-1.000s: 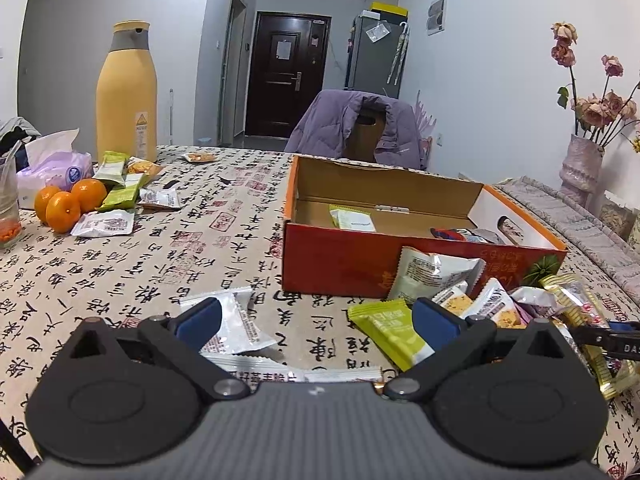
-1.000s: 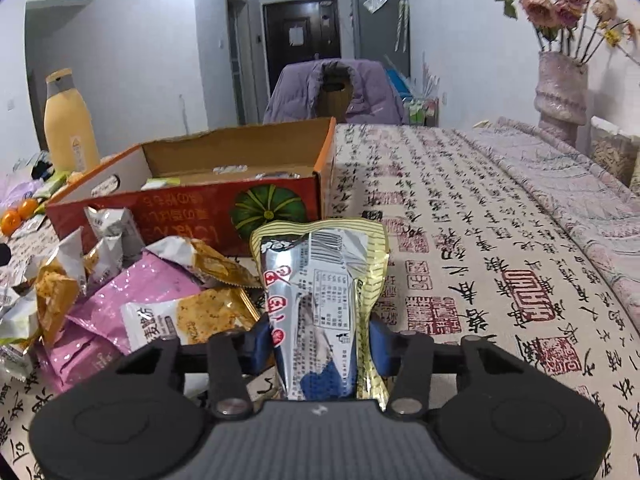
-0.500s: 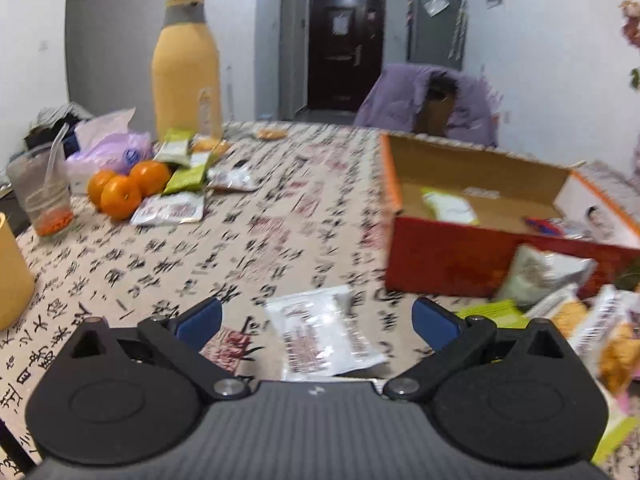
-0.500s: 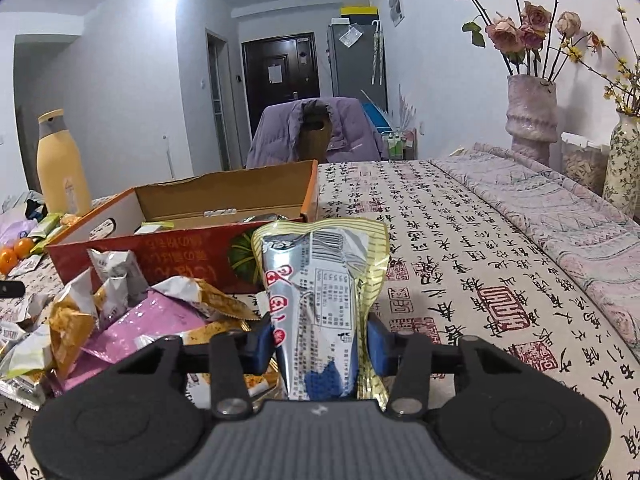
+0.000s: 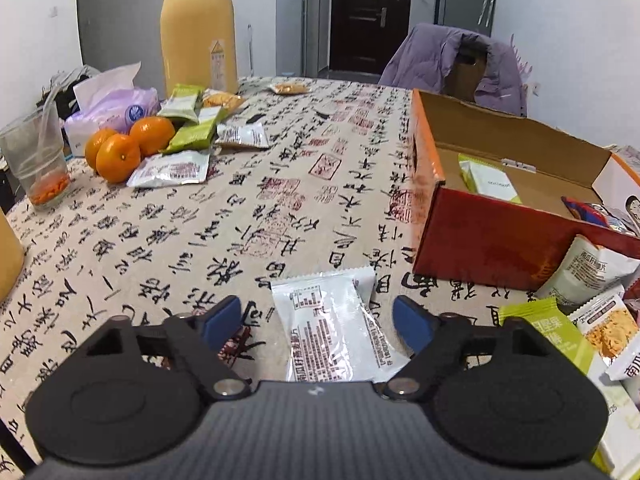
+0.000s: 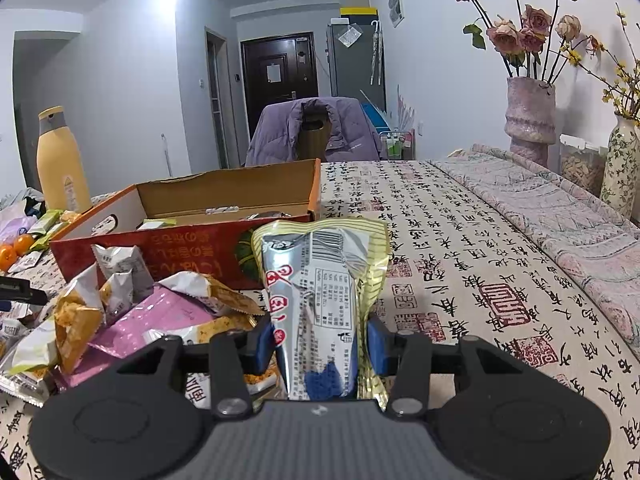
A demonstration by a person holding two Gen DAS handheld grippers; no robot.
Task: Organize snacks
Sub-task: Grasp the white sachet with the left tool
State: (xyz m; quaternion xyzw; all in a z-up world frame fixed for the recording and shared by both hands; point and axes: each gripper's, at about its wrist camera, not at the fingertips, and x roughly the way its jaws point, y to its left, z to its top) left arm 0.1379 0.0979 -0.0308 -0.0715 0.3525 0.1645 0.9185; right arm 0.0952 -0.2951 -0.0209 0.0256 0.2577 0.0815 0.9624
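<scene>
Clutter covers the far left of the tablecloth (image 5: 280, 200) in the left wrist view: a tall yellow bottle (image 5: 199, 28), three oranges (image 5: 120, 150), a tissue pack (image 5: 110, 110), a clear cup (image 5: 38, 160) with a straw, and a scatter of green and white snack packets (image 5: 192, 136); a chair draped with a purple jacket (image 5: 452, 60) stands at the table's far end. In the right wrist view two flower vases (image 6: 530, 120) stand by the right wall, and a heap of snack bags (image 6: 132, 308), orange, pink and grey, lies between the right gripper and the box.

The open cardboard box (image 5: 492, 248), red on the front and orange on the rim, sits on the cloth right of centre; inside lie a pale green packet (image 5: 490, 180) near its left end and some red and blue wrappers at its right end; more packets lean against its front wall.

The left gripper (image 5: 318, 318) hovers low with its jaws closing; a white snack packet (image 5: 336, 328) lies flat on the cloth between its blue pads (image 5: 220, 316), which stand clear of it on both sides. The right gripper (image 6: 322, 344) is clamped on a silver and yellow snack bag (image 6: 326, 300), held upright in front of the box.
</scene>
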